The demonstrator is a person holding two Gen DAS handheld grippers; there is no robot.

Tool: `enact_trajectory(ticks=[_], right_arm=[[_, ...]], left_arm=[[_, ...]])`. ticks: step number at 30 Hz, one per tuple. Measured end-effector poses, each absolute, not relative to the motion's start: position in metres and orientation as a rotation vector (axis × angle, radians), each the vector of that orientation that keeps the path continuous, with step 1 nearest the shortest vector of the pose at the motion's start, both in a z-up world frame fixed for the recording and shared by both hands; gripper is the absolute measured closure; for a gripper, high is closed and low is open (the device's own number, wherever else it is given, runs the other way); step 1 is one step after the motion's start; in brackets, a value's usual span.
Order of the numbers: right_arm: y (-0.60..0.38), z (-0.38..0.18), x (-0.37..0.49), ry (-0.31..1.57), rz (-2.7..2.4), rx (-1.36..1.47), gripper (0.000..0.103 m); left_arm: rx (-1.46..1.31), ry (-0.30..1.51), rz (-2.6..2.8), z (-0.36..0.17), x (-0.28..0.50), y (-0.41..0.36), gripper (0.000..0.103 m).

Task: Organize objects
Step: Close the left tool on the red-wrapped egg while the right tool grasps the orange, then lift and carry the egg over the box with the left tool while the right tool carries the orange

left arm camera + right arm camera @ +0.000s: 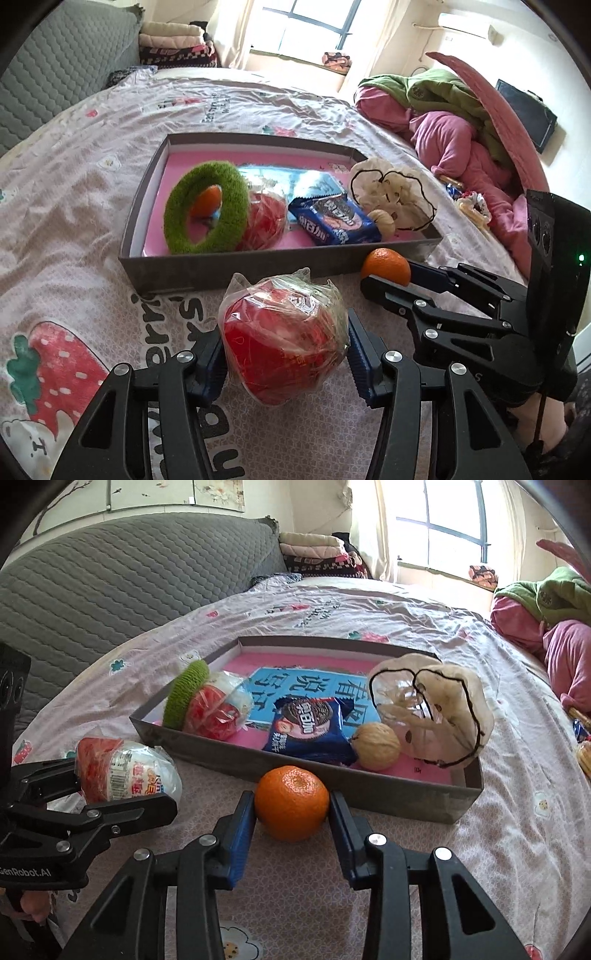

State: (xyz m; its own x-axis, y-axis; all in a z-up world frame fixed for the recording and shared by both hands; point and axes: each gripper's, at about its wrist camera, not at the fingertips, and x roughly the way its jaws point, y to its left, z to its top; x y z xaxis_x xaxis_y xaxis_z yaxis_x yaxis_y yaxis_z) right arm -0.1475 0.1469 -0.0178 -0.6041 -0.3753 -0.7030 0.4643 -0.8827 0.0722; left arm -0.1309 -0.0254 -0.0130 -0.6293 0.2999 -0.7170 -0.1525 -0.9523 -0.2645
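My left gripper (284, 354) is shut on a red snack in clear plastic wrap (284, 332), just above the strawberry-print bedsheet (74, 184). The blue pads press both its sides. The right wrist view shows that same package (125, 771) at the left. My right gripper (291, 812) is shut on an orange (291, 801) that rests on the sheet against the front wall of a shallow grey box (388, 794). From the left wrist, the orange (386, 269) sits at the box's (236, 269) near right corner.
Inside the pink-floored box lie a green fuzzy ring (207, 210), a second red wrapped snack (266, 218), a blue biscuit packet (332, 221), a walnut (376, 749) and a white pouch (436, 716). Pink and green clothes (454, 122) pile up at the right. A grey quilted headboard (110, 572) stands behind.
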Motion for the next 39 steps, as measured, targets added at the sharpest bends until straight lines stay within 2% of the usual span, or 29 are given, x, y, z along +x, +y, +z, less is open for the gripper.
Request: enact_trajectory(ticks=[20,39], right_arm=[[0.157,0.015,-0.136,0.148,-2.511,0.894,0.063],[0.198,0.06,-0.162,0.14,-2.637,0.75,0.063]], left_arm=[[-1.084,-0.179,2.728,0.021,-0.13,-0.025,0.046],[-0.98,-0.071,2.812,0.06,-0.176,0.009,0.046]])
